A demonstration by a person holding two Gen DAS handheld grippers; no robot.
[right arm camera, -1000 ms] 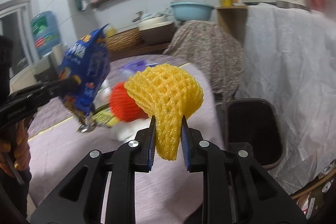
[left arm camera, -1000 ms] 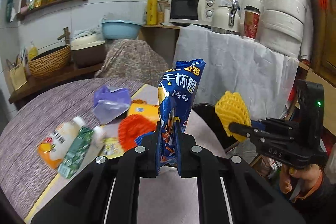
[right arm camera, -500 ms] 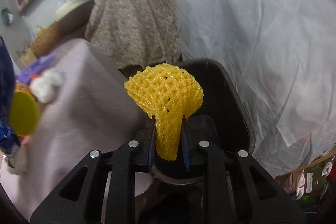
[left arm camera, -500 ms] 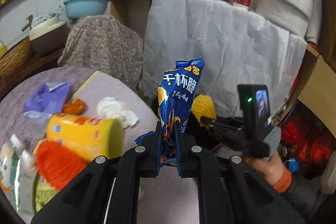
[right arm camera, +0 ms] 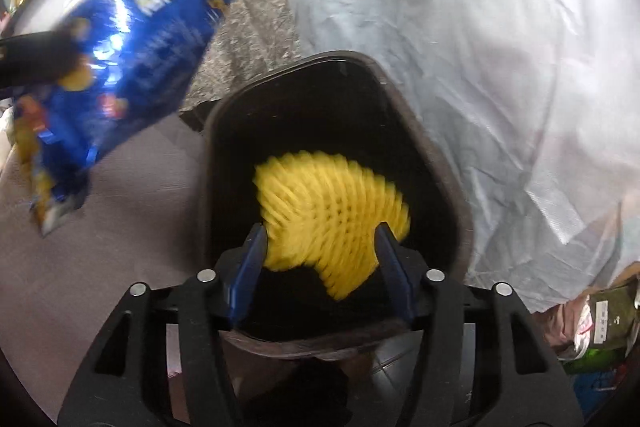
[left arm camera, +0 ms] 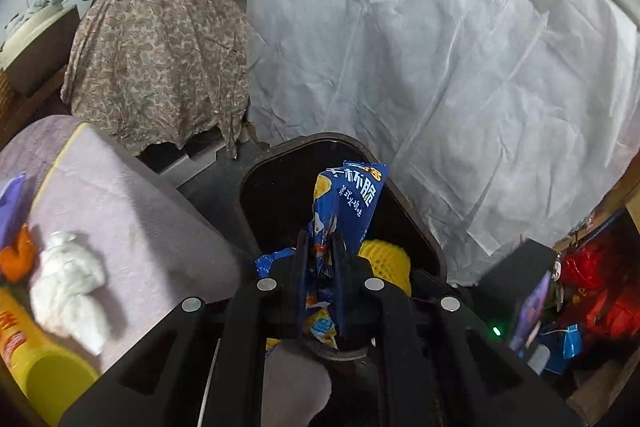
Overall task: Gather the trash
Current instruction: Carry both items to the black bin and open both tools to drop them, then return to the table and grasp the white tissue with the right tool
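Two grippers are held over the dark bin (right arm camera: pixel 436 163).
Yellow foam net (right arm camera: pixel 332 215) is seen blurred between the spread right gripper (right arm camera: pixel 320 247); blue snack bag (left arm camera: pixel 344 211) is pinched by the left gripper (left arm camera: pixel 320 251), at twelve o'clock above the bin.

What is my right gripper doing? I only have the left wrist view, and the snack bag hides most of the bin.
Observer: The right gripper is open, its fingers wide apart above the bin.
Operator: And the yellow net?
Observer: The yellow foam net is blurred between the spread fingers, not pinched, over the bin's dark inside.
Operator: Is my bag over the bin?
Observer: From the right wrist view, the blue snack bag in the left gripper appears left of the rim, over the table.
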